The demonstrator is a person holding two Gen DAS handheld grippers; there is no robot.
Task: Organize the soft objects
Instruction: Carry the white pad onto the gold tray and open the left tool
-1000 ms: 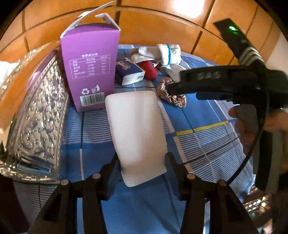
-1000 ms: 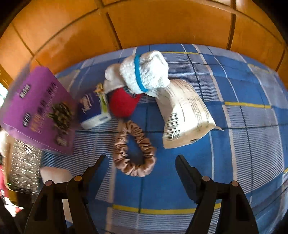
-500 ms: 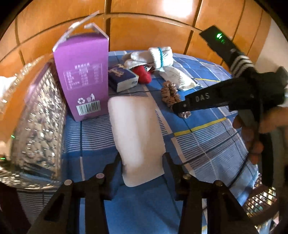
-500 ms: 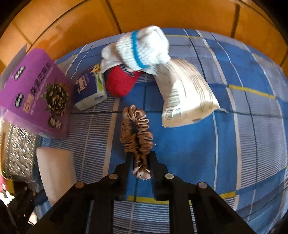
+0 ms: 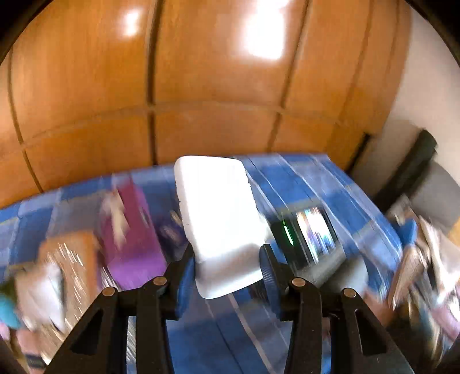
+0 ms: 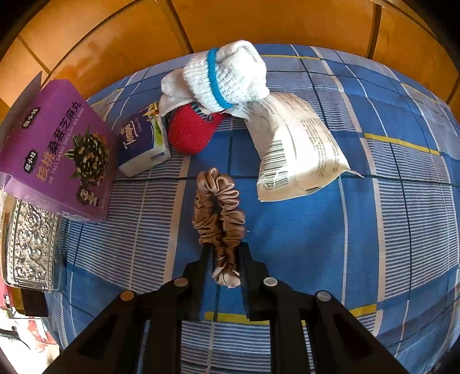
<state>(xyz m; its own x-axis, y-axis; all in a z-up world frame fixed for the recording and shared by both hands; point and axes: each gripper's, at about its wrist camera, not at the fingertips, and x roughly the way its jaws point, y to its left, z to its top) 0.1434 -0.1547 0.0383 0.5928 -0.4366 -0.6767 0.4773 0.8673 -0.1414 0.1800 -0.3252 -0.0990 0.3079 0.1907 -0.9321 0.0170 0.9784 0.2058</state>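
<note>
My left gripper [image 5: 228, 266] is shut on a white foam block [image 5: 220, 218], which it holds raised above the blue checked bedspread [image 5: 330, 190]; that view is blurred. In the right wrist view my right gripper [image 6: 225, 256] is shut on a brown satin scrunchie [image 6: 220, 213], squeezed flat and stretched out on the bedspread [image 6: 373, 230]. Beyond it lie rolled white socks with a blue band [image 6: 227, 76], a red plush item [image 6: 192, 131], a tissue pack [image 6: 145, 142] and a white sealed pouch [image 6: 296, 149].
A purple snack box [image 6: 57, 152] stands at the left, with an embossed silver tin [image 6: 28, 244] beside it. A wooden headboard [image 6: 258, 23] runs behind the bed. In the left wrist view, blurred clutter [image 5: 425, 259] lies off the right edge of the bed.
The left gripper has lifted the foam block off the bedspread and tilted up toward the headboard. The right gripper closed on the scrunchie, squeezing it flat, and has stayed in place.
</note>
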